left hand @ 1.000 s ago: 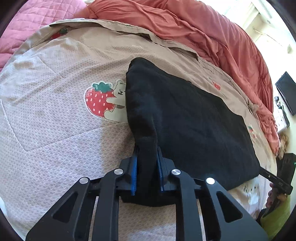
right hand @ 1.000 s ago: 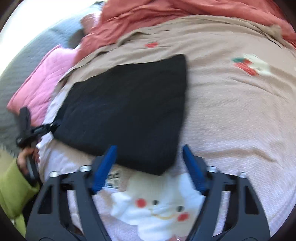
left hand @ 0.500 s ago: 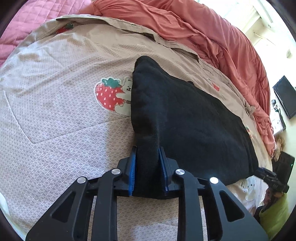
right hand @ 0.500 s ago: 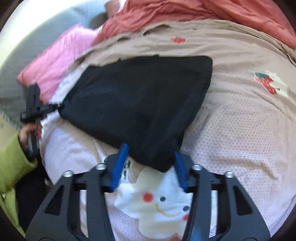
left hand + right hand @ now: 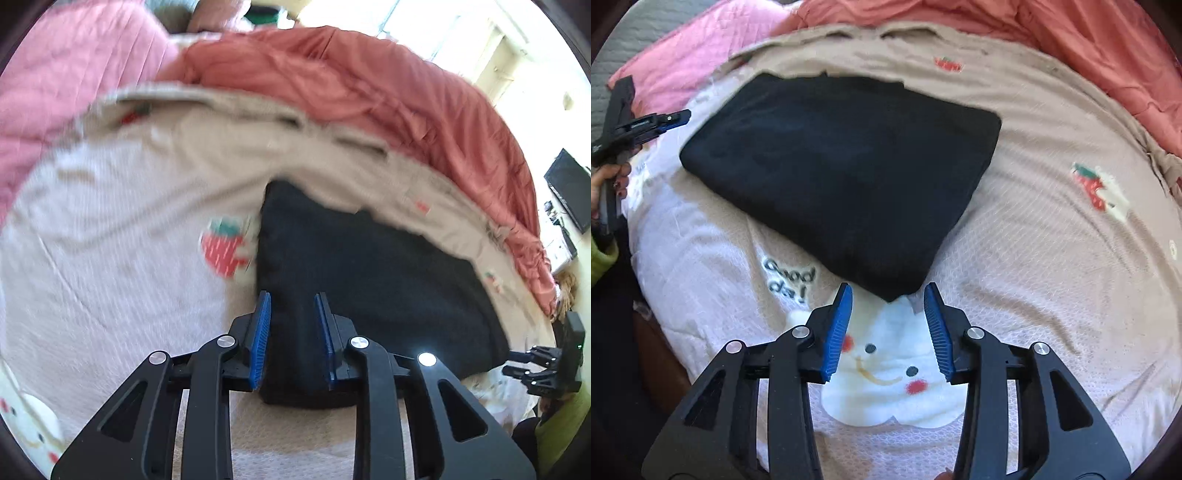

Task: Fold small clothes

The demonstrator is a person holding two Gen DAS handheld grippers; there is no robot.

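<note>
Garment: a black folded cloth [image 5: 846,177] lies flat on the beige bed cover [image 5: 1052,266], roughly a rectangle, with its long axis running from the left tool toward the far right side of the bed.

Left tool: the left tool [image 5: 293,336] has its blue pads apart, and the near corner of the cloth sits between them. The picture is blurred, so I cannot tell if the pads touch the fabric; my reading is that the jaws are open and not pinching.

Right tool: the right tool [image 5: 888,328] is open as well, with nothing between its pads. The pointed near corner of the cloth ends just in front of the gap, above the white cloud face [image 5: 886,373] printed on the cover.

Key relation: each tool faces its own corner on the near edge of the cloth, and the body of the cloth extends away from both. The left tool is nearer (its corner is already inside the jaws); the right one must advance a little to reach its corner.

Likely next step: closing on both corners and carrying them across the short axis would give another fold.

Surroundings: a coral duvet [image 5: 369,96] is bunched at the far edge of the bed, with a pink quilt [image 5: 694,59] beside it.
</note>
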